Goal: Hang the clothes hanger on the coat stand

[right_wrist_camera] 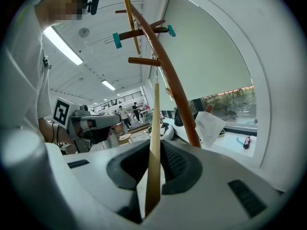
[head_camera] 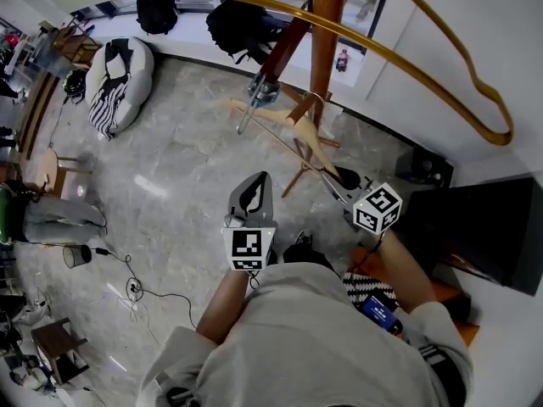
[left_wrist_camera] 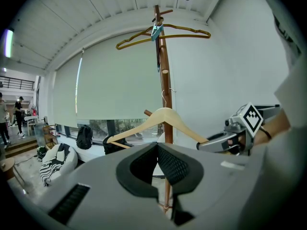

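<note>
The wooden clothes hanger (head_camera: 287, 131) hangs in the air beside the brown coat stand pole (head_camera: 327, 32). Its wire hook (left_wrist_camera: 167, 96) is close against the pole (left_wrist_camera: 165, 80), just above a short peg; I cannot tell whether they touch. My right gripper (head_camera: 339, 179) is shut on the end of one hanger arm, which shows as a pale strip (right_wrist_camera: 154, 143) between the jaws. My left gripper (head_camera: 252, 192) is lower and to the left, away from the hanger, shut with nothing in it. From the left gripper view the hanger (left_wrist_camera: 163, 118) is straight ahead.
A thin golden hanger (head_camera: 407, 66) and a teal clip (head_camera: 263, 91) sit high on the stand. On the marble floor are a striped beanbag (head_camera: 119, 79), black bags (head_camera: 242, 24) by the window, and cables (head_camera: 136, 287). Dark furniture (head_camera: 484, 227) stands at the right.
</note>
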{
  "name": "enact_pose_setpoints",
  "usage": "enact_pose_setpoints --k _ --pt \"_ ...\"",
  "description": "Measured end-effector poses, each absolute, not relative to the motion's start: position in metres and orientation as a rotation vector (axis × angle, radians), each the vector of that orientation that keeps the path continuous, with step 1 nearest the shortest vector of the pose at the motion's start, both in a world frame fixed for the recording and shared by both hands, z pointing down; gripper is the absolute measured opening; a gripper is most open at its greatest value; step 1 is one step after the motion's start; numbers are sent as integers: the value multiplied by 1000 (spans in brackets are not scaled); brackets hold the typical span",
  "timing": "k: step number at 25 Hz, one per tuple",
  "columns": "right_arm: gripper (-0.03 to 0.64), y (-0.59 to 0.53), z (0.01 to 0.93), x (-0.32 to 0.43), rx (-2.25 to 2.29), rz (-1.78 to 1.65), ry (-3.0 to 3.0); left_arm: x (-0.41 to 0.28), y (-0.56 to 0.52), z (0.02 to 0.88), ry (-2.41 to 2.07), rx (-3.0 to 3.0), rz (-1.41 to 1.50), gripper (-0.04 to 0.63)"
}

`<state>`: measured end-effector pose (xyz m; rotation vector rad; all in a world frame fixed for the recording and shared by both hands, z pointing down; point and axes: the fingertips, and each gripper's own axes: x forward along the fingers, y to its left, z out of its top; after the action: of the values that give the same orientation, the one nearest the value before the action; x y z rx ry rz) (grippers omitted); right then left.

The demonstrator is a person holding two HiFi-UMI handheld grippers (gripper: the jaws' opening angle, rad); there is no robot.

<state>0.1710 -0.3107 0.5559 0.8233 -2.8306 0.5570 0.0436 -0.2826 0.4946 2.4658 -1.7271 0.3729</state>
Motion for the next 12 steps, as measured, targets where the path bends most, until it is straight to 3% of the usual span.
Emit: enact_pose_setpoints --k 12 --pt "46 -318 561 176 865 487 -2817 53 -278 500 -1719 2463 390 8"
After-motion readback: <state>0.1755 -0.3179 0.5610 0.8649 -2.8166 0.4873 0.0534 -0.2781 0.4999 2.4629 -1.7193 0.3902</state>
